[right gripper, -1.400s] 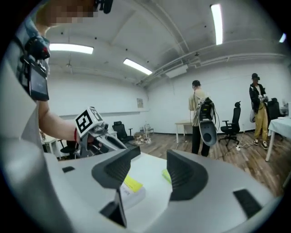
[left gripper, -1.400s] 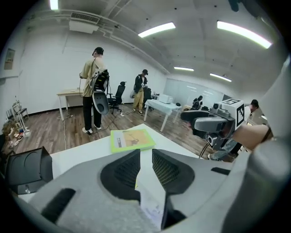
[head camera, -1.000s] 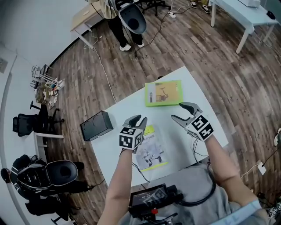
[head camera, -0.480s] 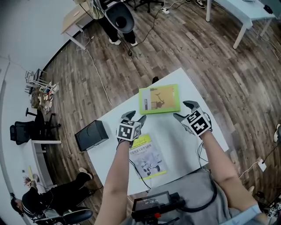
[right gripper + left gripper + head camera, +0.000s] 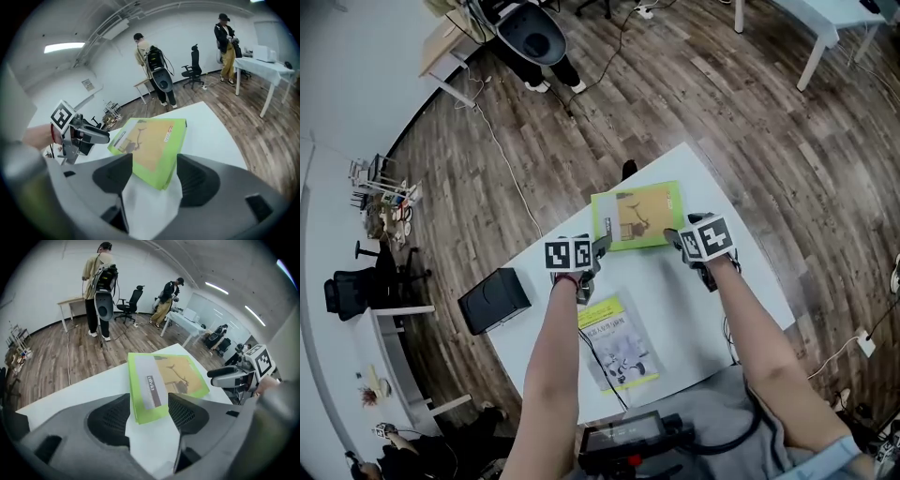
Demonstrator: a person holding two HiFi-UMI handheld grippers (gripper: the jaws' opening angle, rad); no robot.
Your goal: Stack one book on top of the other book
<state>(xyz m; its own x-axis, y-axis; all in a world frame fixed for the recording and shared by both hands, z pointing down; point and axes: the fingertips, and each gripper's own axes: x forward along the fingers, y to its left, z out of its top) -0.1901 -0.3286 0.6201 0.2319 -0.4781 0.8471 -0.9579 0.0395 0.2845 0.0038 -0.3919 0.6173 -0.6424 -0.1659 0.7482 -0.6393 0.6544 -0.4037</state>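
A lime-green book (image 5: pixel 636 216) lies flat at the far side of the white table (image 5: pixel 703 291). A second book (image 5: pixel 619 342) with a white and green cover lies nearer me. My left gripper (image 5: pixel 598 251) is at the green book's left near corner; its jaws are opening, and that corner (image 5: pixel 150 404) sits between them untouched. My right gripper (image 5: pixel 675 239) is at the book's right near corner. Its jaws stand apart, and that corner of the green book (image 5: pixel 157 157) reaches between them without touching the pads. Each gripper shows in the other's view, the right gripper (image 5: pixel 229 376) and the left gripper (image 5: pixel 89 136).
A black box (image 5: pixel 494 300) sits beside the table's left edge. A thin cable (image 5: pixel 598 361) crosses the nearer book. People and an office chair (image 5: pixel 532 33) stand on the wooden floor beyond. A white desk (image 5: pixel 825 28) is at the far right.
Both grippers have moved away from me and down to the green book's near corners. The left jaws have spread wider.
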